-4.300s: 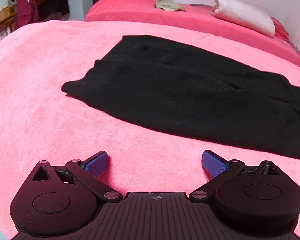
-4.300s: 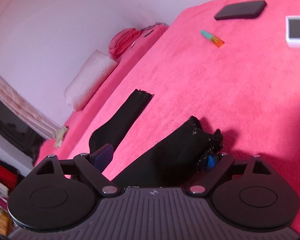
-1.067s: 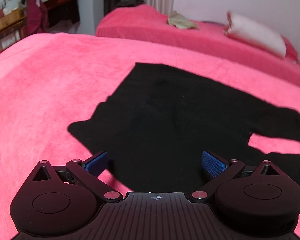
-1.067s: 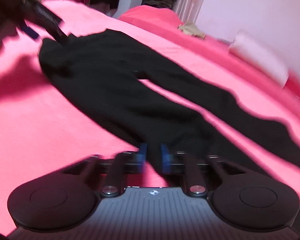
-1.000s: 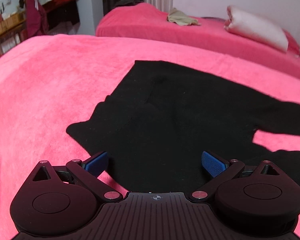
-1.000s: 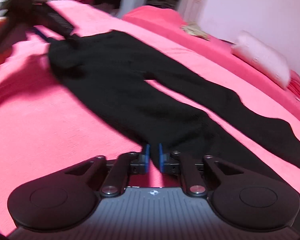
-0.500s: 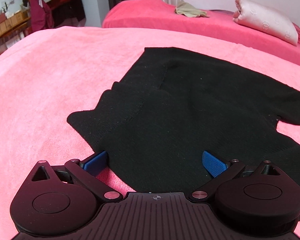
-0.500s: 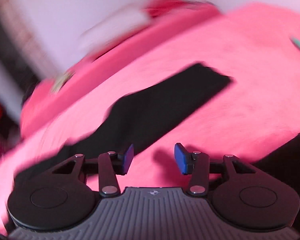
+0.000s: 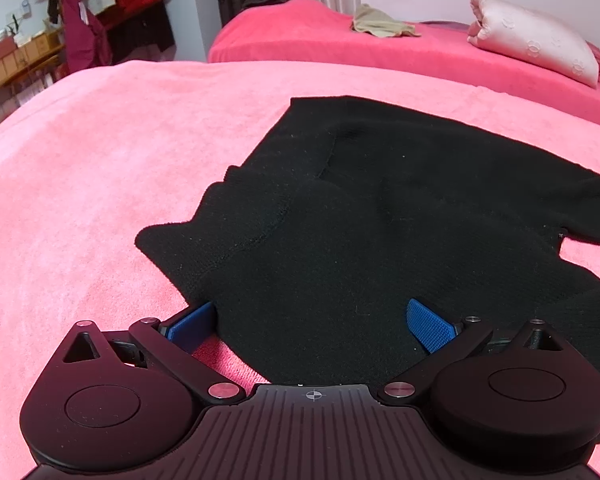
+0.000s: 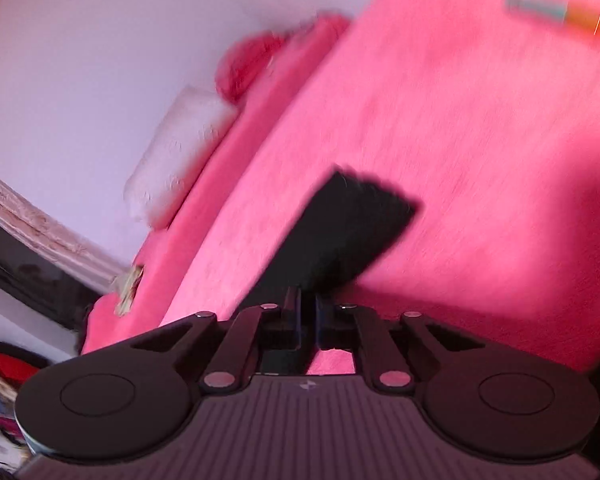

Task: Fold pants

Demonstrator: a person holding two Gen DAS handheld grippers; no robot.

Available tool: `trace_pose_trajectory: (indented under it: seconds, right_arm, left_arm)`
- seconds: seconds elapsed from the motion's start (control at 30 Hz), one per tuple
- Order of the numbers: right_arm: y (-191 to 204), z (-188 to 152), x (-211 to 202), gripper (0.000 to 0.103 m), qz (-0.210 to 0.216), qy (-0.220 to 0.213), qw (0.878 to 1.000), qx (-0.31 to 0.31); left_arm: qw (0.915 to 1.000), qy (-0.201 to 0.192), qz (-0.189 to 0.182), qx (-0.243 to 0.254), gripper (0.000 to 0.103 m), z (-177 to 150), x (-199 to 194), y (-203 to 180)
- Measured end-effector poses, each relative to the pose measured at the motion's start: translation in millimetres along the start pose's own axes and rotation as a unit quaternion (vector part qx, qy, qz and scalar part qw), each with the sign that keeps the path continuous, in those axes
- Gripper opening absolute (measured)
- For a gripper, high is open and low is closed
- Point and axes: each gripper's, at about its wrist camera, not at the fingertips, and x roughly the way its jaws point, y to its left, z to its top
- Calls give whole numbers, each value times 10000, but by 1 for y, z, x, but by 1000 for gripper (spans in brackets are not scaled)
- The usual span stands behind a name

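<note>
Black pants (image 9: pixel 380 232) lie spread on a pink bed cover (image 9: pixel 100 168), waist end towards me, one leg running off to the right. My left gripper (image 9: pixel 312 320) is open, its blue pads (image 9: pixel 428 324) low over the near waist edge, the left pad at the cloth's border. In the blurred right wrist view my right gripper (image 10: pixel 308 320) is shut on a pant leg near its cuff (image 10: pixel 340 232).
A second pink bed (image 9: pixel 400 52) stands behind with a pale pillow (image 9: pixel 532 40) and a beige cloth (image 9: pixel 380 26). Clothes hang at the far left (image 9: pixel 100 20). A teal and orange object (image 10: pixel 560 12) lies on the cover in the right wrist view.
My right gripper, open half a second ago, has closed on the pant leg near the cuff. My left gripper has edged closer over the waist and stays open.
</note>
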Motion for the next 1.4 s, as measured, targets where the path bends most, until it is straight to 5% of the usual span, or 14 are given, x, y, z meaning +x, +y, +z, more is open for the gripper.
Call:
trace_pose_trajectory:
  seconds: [0.1, 0.2, 0.27, 0.33, 0.4, 0.47, 0.53, 0.6, 0.77, 0.87, 1.0, 1.13, 1.4]
  right_arm:
    - [-18, 0, -2, 8, -589, 198, 9981, 26]
    - [-27, 1, -8, 11, -478, 233, 9982, 293]
    - [-27, 1, -13, 23, -432, 253, 9978, 436]
    - [-26, -1, -20, 48, -332, 253, 9985, 366]
    - [-21, 0, -15, 54, -331, 310, 9988, 173]
    - [-8, 4, -20, 40, -986, 59, 9948, -233]
    - [8, 2, -28, 56, -1418, -362, 9868, -696]
    - [16, 0, -38, 69, -1059, -326, 9898, -895]
    - [26, -20, -86, 74, -292, 190, 9889, -1443]
    - [30, -41, -110, 74, 136, 695, 9834, -1670]
    - [35, -66, -135, 74, 478, 1328, 9760, -1656]
    - [19, -75, -140, 74, 402, 1766, 9767, -1155]
    - [-7, -74, -137, 71, 233, 1599, 9842, -727]
  left_arm:
    - [10000, -39, 11, 14, 103, -2, 0, 0]
    - [10000, -56, 19, 3, 103, -2, 0, -1]
    - [10000, -59, 9, 10, 103, -3, 0, 0]
    - [10000, -42, -19, 11, 103, -2, -1, 1]
    - [10000, -3, -48, 31, 103, -1, -2, 2]
    - [9999, 92, -124, -18, 103, 1, -5, 5]
    - [9994, 154, -305, -71, 103, 0, -16, 12]
    - [9989, 35, -441, -118, 103, -5, -34, 23]
    - [9960, 165, -774, -407, 103, -22, -62, 52]
    - [9807, 647, -1532, -1026, 103, -26, -55, 74]
    - [9700, 709, -1861, -1397, 103, -19, -48, 82]
    - [9628, 674, -2136, -1511, 103, -13, -37, 81]
    - [9551, 589, -2323, -1743, 103, -3, -22, 79]
